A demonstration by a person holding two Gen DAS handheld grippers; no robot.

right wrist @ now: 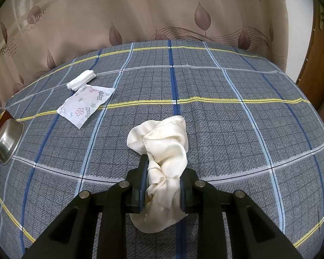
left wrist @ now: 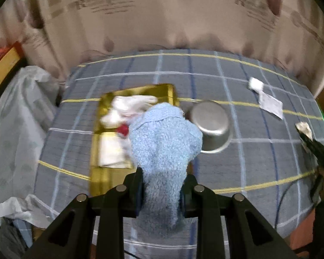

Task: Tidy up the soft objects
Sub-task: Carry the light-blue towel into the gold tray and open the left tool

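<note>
Nearest in the left wrist view, the left tongs (left wrist: 162, 192) are clamped on a fluffy blue cloth (left wrist: 164, 149), which hangs bunched btwn the pads, above the plaid bed (left wrist: 259, 157). Just past it, left of centre, sits a gold box (left wrist: 101, 172) w/ white cloths (left wrist: 127, 110) and sth red already inside; a steel bowl (left wrist: 213, 125) lies upturned right beside the box. Picture is blurred, so the hand looks to be mid-swing. Right wrist view: right tongs (right wrist: 163, 185) clamped on a crumpled cream silky cloth (right wrist: 164, 149), low over the bed. Farther off to the left lie a flowered tissue pack (right wrist: 86, 104) and a small white roll (right wrist: 81, 79), beyond them the curtain (right wrist: 162, 10). Risks, as I judge: blue cloth is bulky vs. a box that's part full, so on release it could drape over the rim or spill toward the bowl; trailing end may snag the box edge & drag it. Silky cloth is slick, grip is on a bunched fold, so it may slip out if lifted quickly.
</note>
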